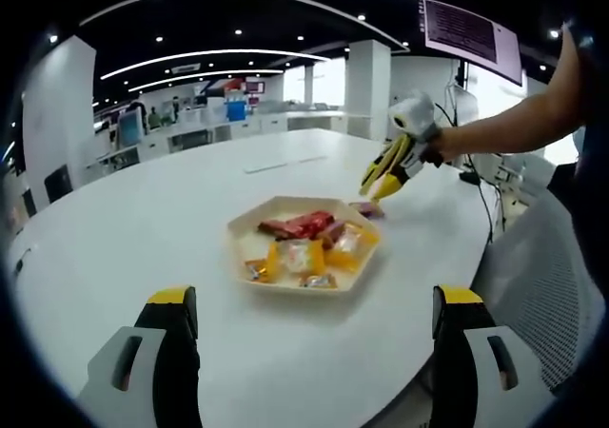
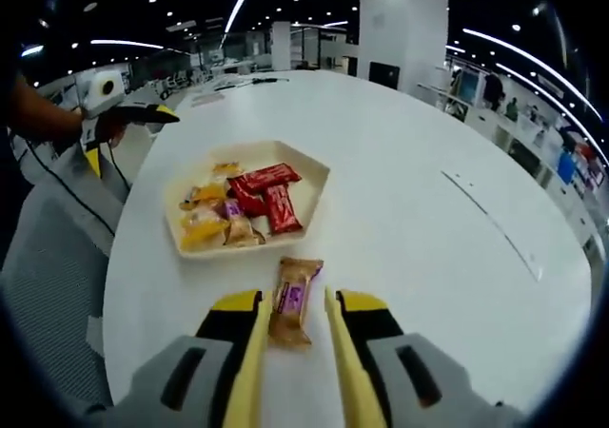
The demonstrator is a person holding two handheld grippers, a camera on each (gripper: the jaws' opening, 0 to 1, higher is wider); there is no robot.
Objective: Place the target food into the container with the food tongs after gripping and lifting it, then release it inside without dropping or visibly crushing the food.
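Jaws of the left gripper (image 1: 314,338) stand wide apart above the white table (image 1: 143,228), short of the tray (image 1: 304,247) of wrapped snacks. Right gripper view: right gripper (image 2: 291,338) brackets a brown snack packet (image 2: 293,300) lying on the table just beside the tray (image 2: 314,195); whether it is clamped is unclear.

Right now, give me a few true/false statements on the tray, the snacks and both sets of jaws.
1. The right gripper has its jaws either side of a brown-wrapped snack. True.
2. That snack lies inside the hexagonal tray. False: it lies on the white table, beside the tray.
3. The left gripper holds a snack. False: its jaws stand wide apart, holding nothing.
4. The tray holds red-wrapped snacks and yellow ones. True.
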